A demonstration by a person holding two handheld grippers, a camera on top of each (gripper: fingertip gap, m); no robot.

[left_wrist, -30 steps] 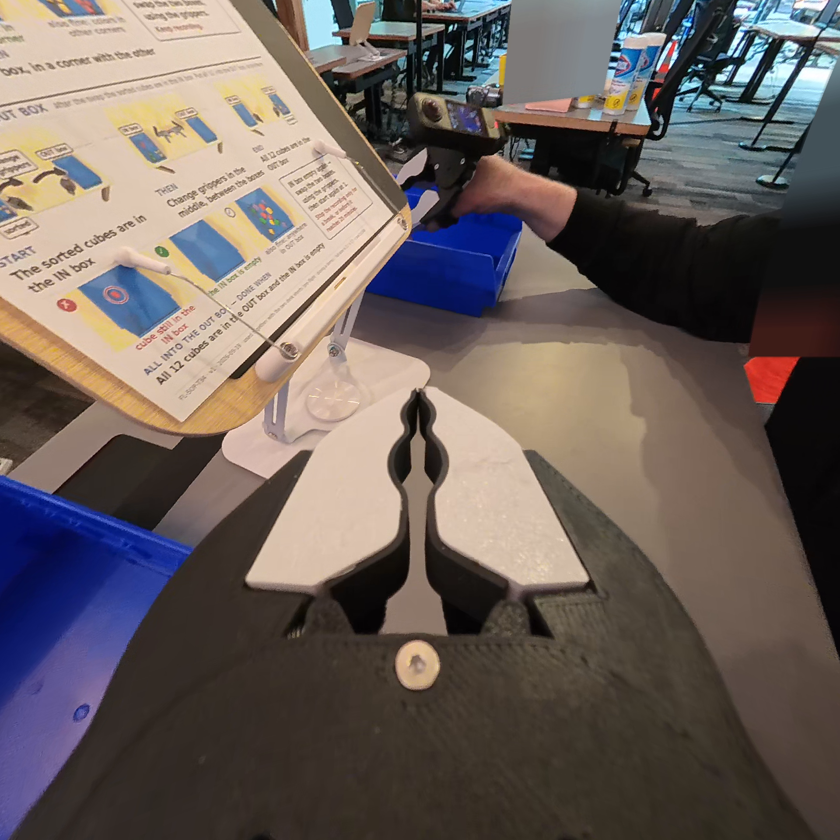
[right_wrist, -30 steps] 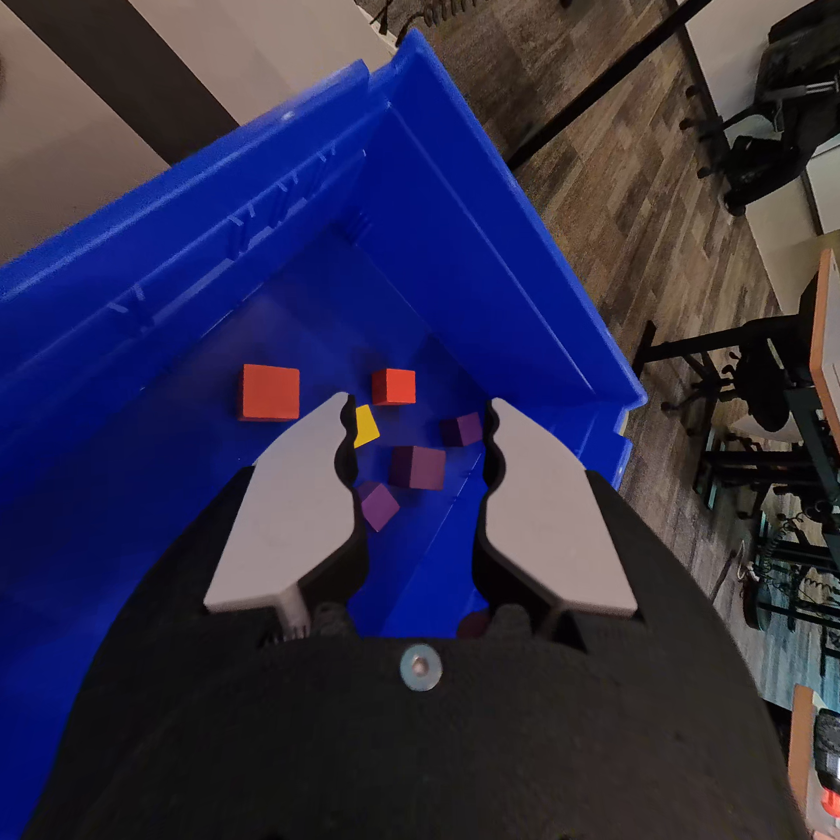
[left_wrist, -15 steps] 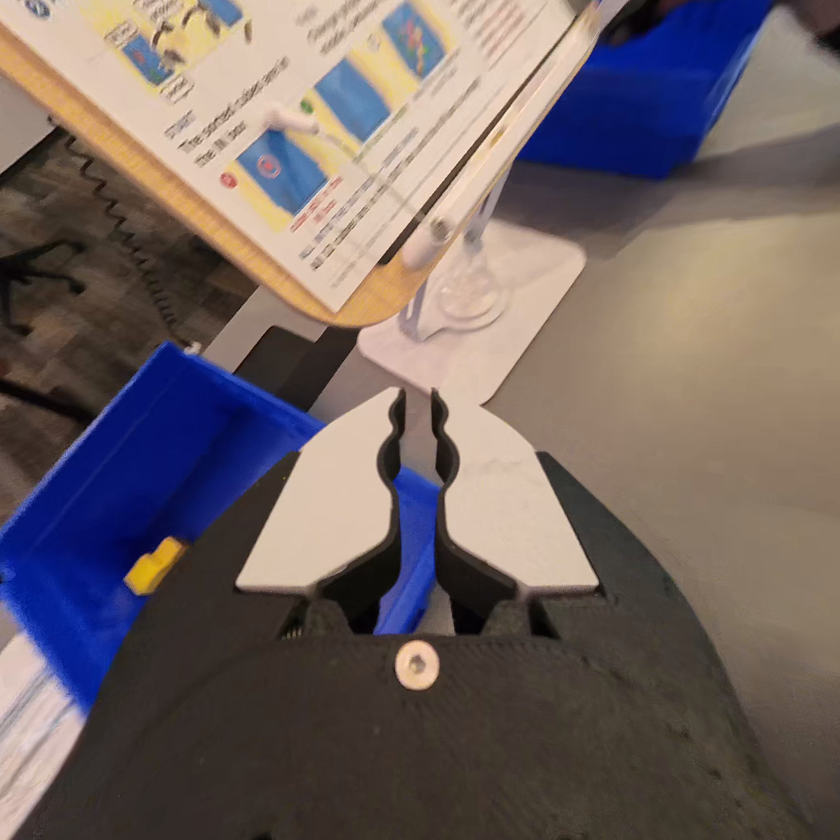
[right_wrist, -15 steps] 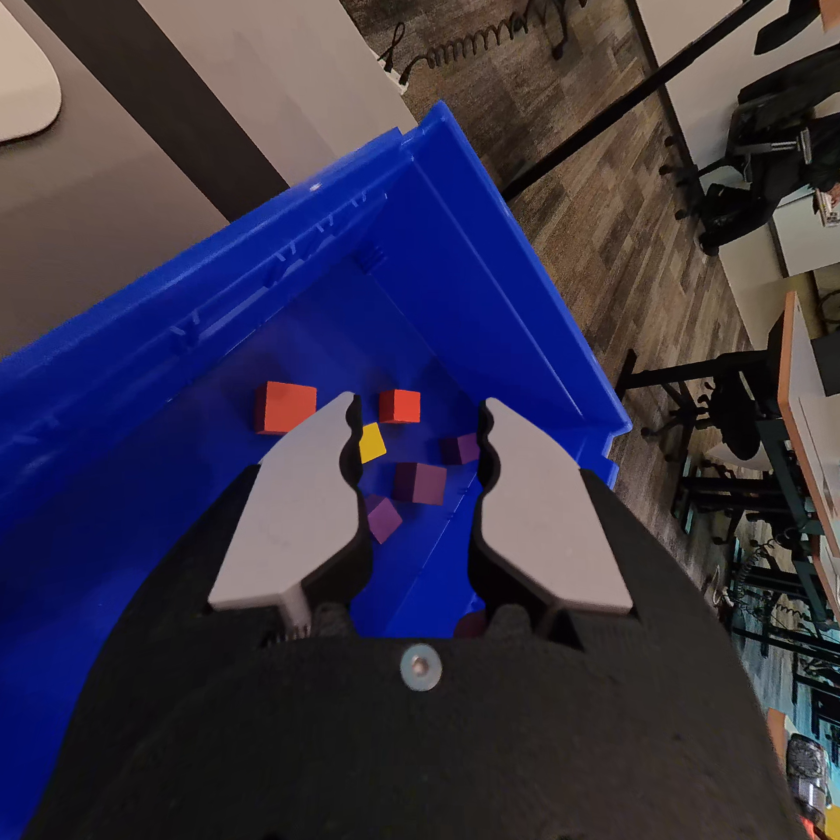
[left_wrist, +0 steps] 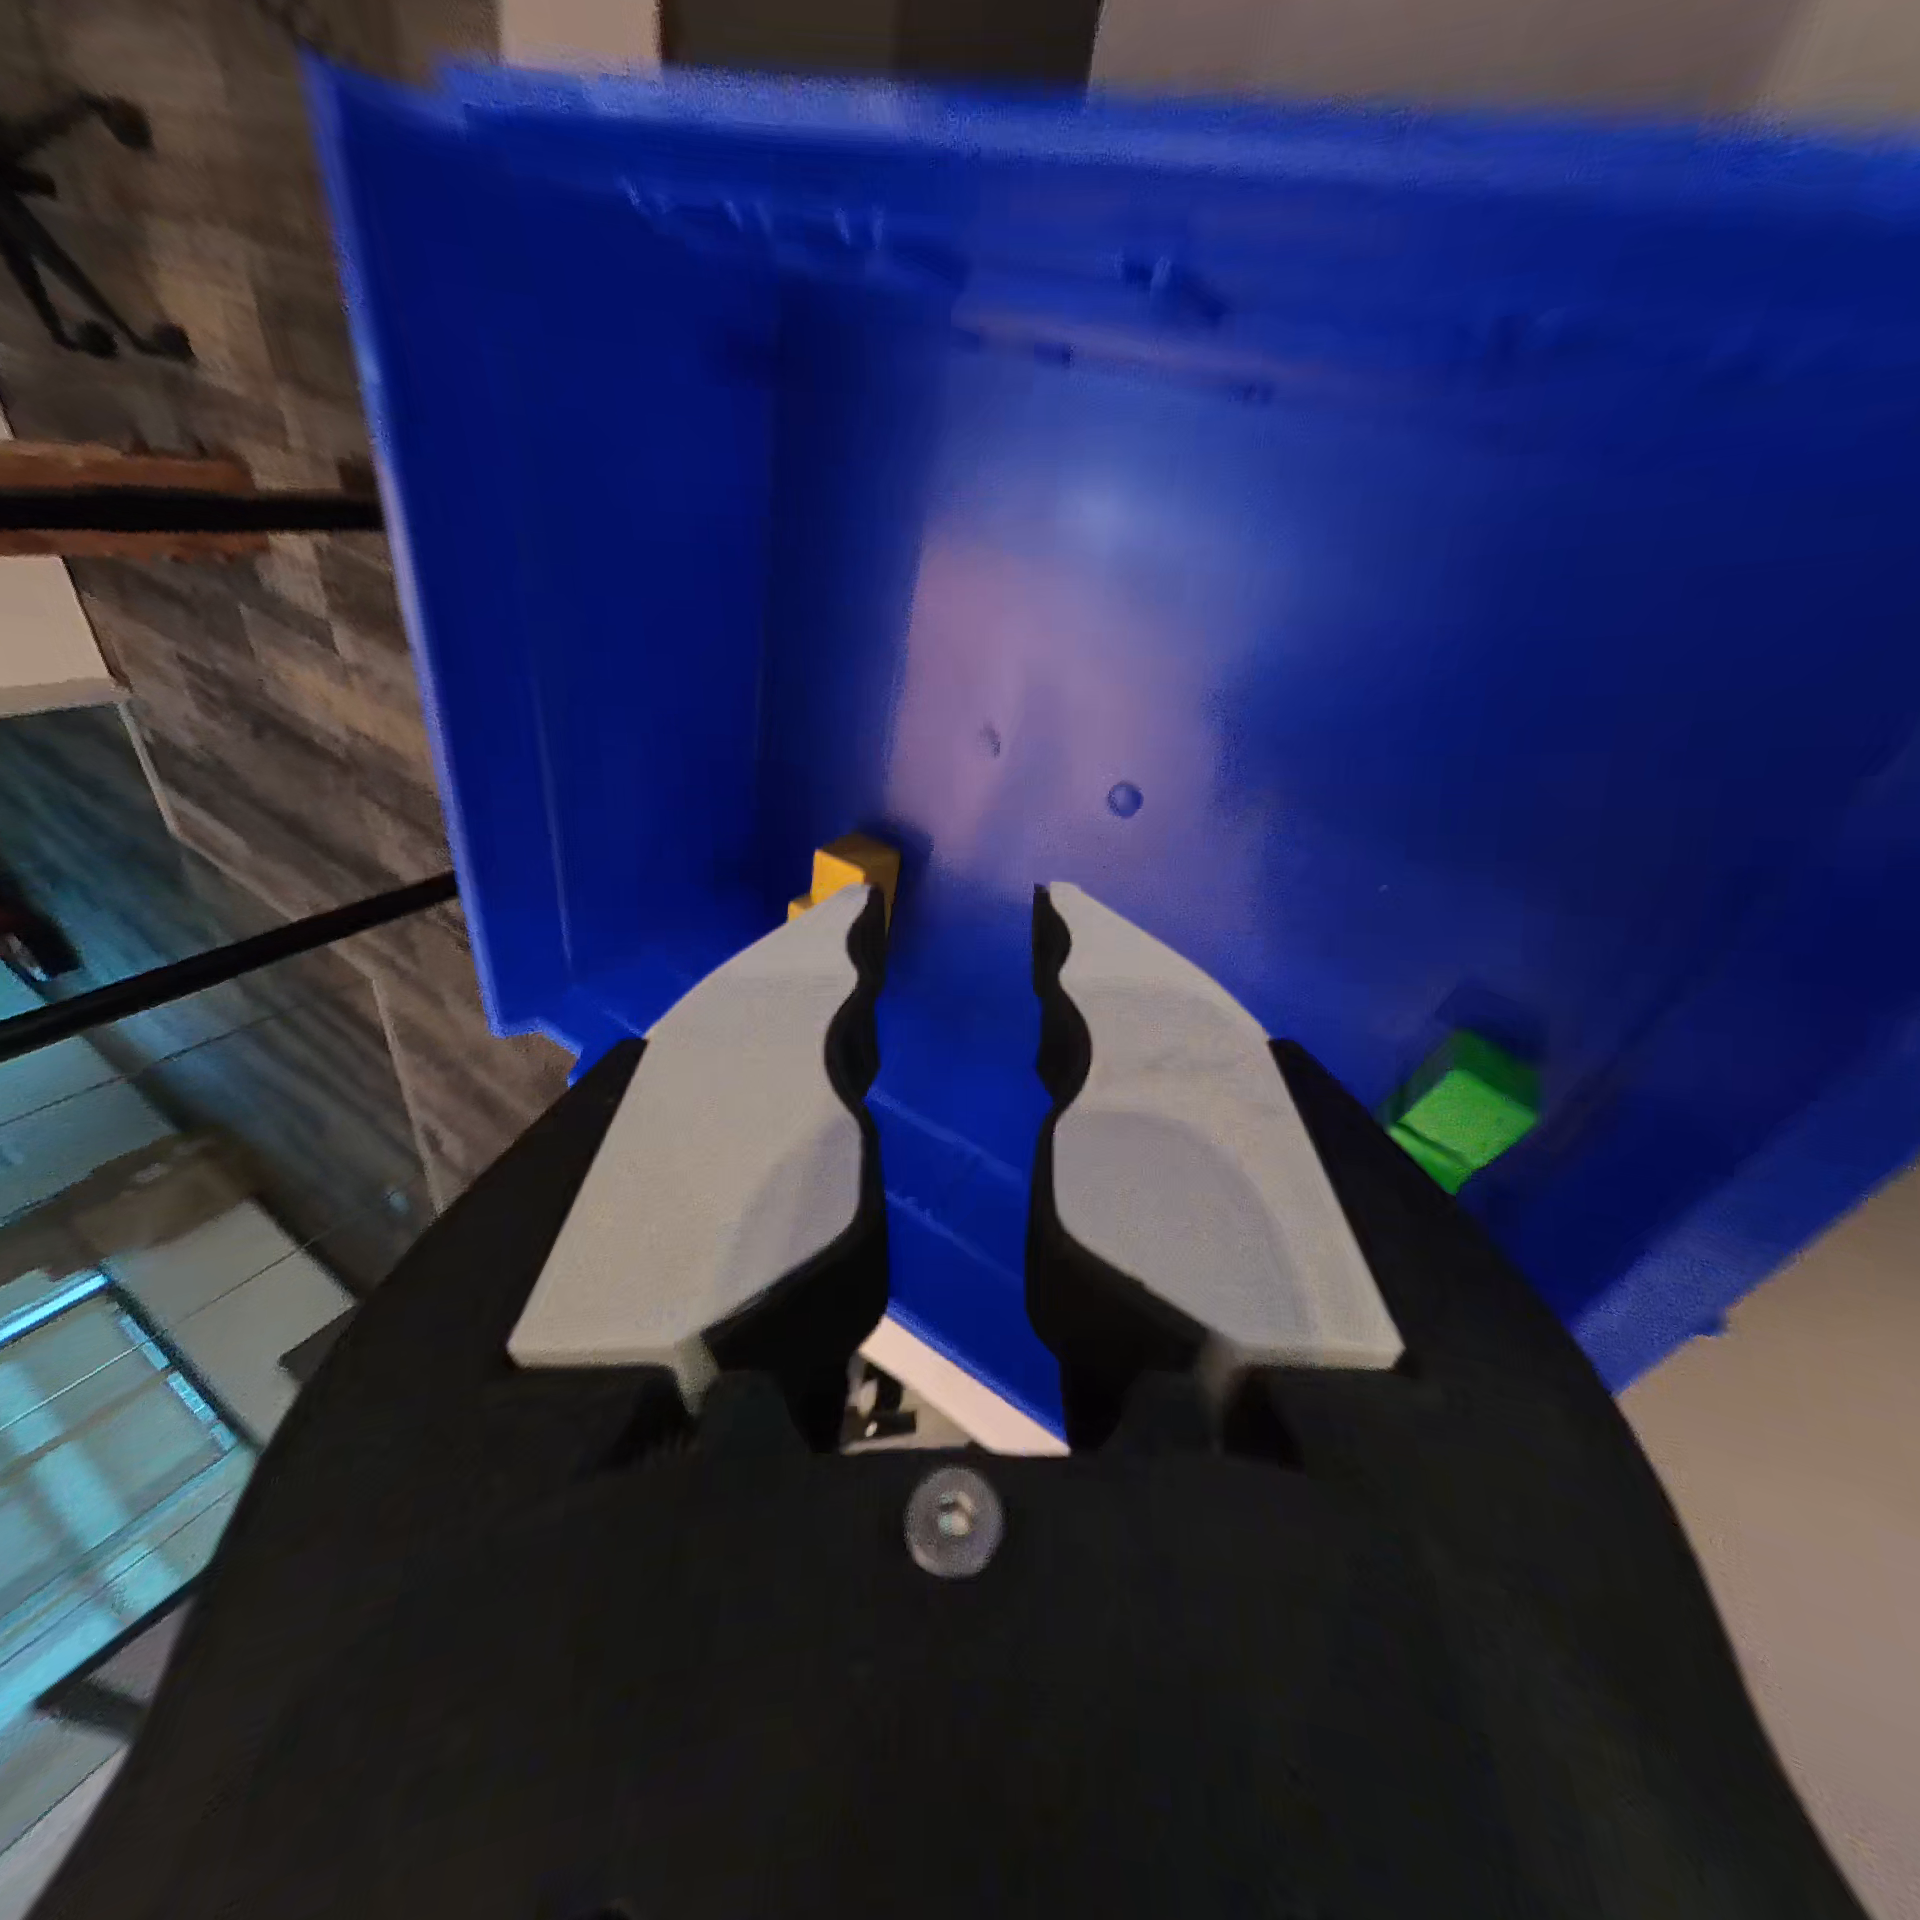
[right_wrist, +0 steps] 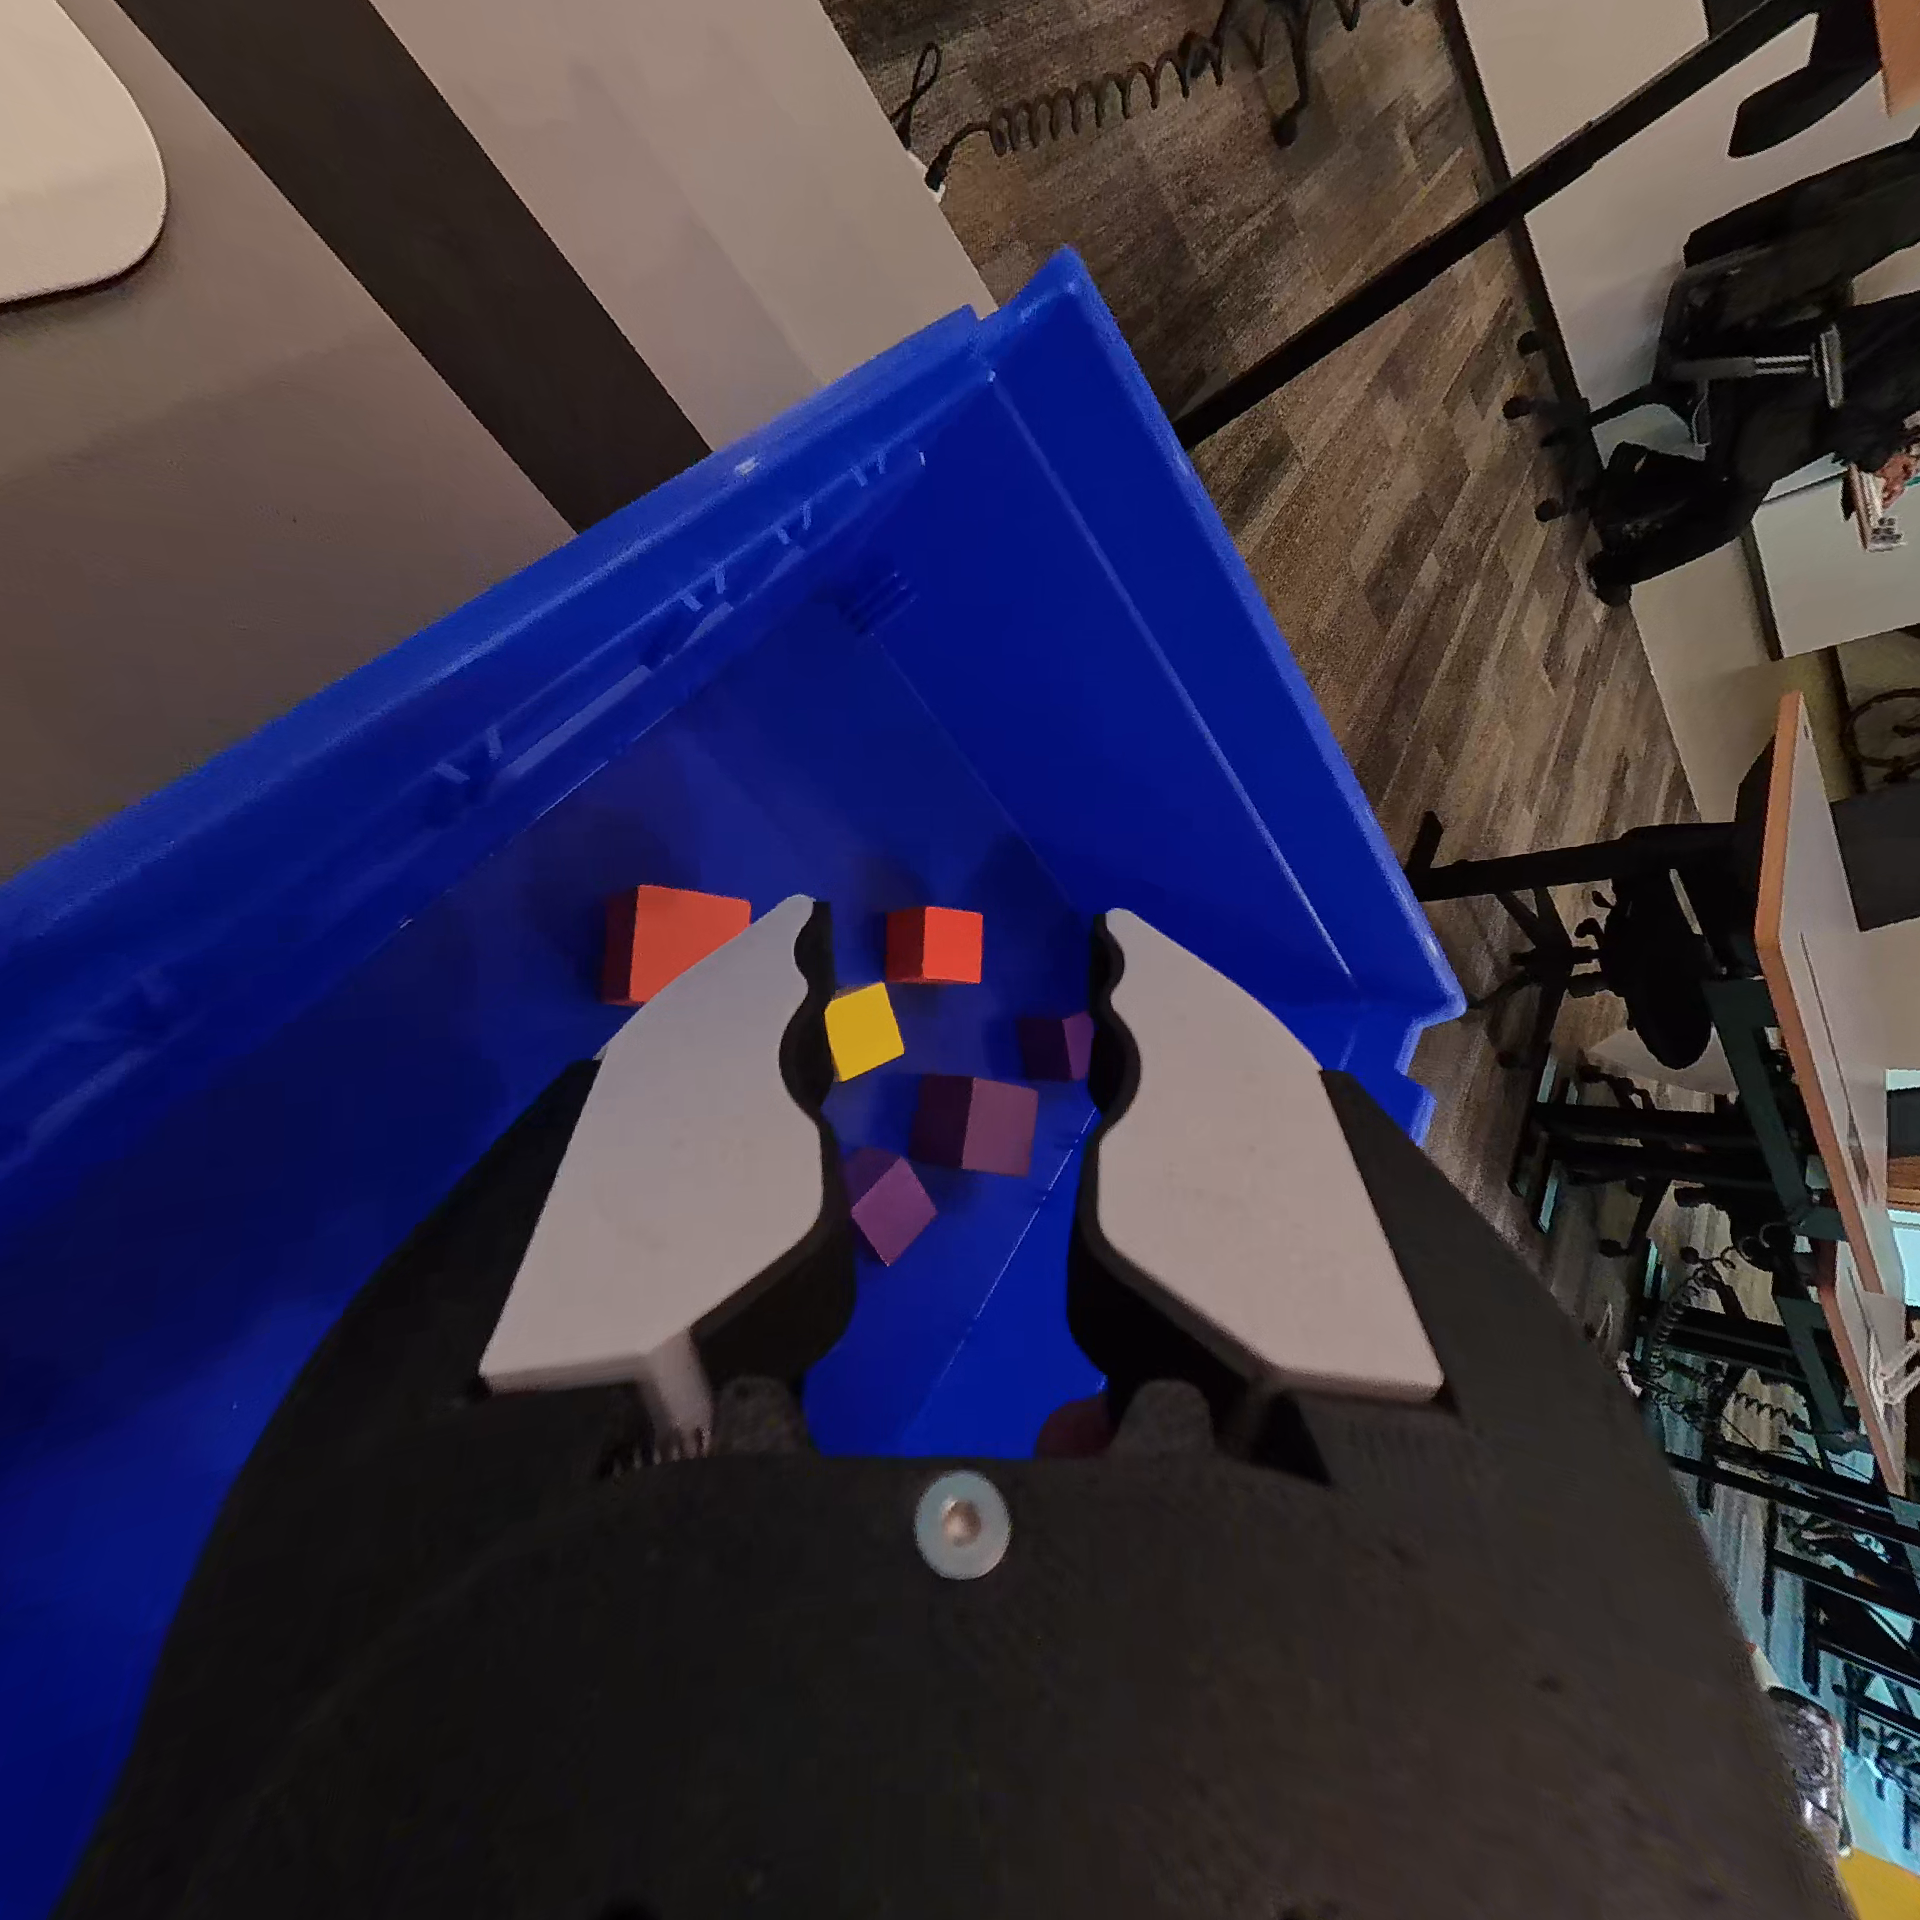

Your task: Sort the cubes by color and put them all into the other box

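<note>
In the left wrist view, my left gripper (left_wrist: 954, 902) is open and empty above a blue box (left_wrist: 582, 582). A yellow cube (left_wrist: 852, 869) lies by the left fingertip, partly hidden behind it. A green cube (left_wrist: 1463, 1110) lies at the box's right side. In the right wrist view, my right gripper (right_wrist: 956, 920) is open and empty above another blue box (right_wrist: 1143, 623). In that box lie two red cubes (right_wrist: 675, 940) (right_wrist: 935, 943), a yellow cube (right_wrist: 862, 1031) and three purple cubes (right_wrist: 977, 1122) (right_wrist: 891, 1205) (right_wrist: 1056, 1045).
The grey table (right_wrist: 208, 499) has a dark strip (right_wrist: 416, 260) and the white stand base (right_wrist: 62, 177) at the upper left. Beyond the table edge are wood-pattern floor (right_wrist: 1351, 416), chairs and desks. The left view is motion-blurred. The grippers' ends are close to 60 centimeters from one another. The yellow cube (right_wrist: 862, 1031) lies around 6 centimeters away from my right fingertips.
My left gripper swung from the instruction stand down over the left blue box and opened wider. My right gripper rose a little above its box, staying open.
</note>
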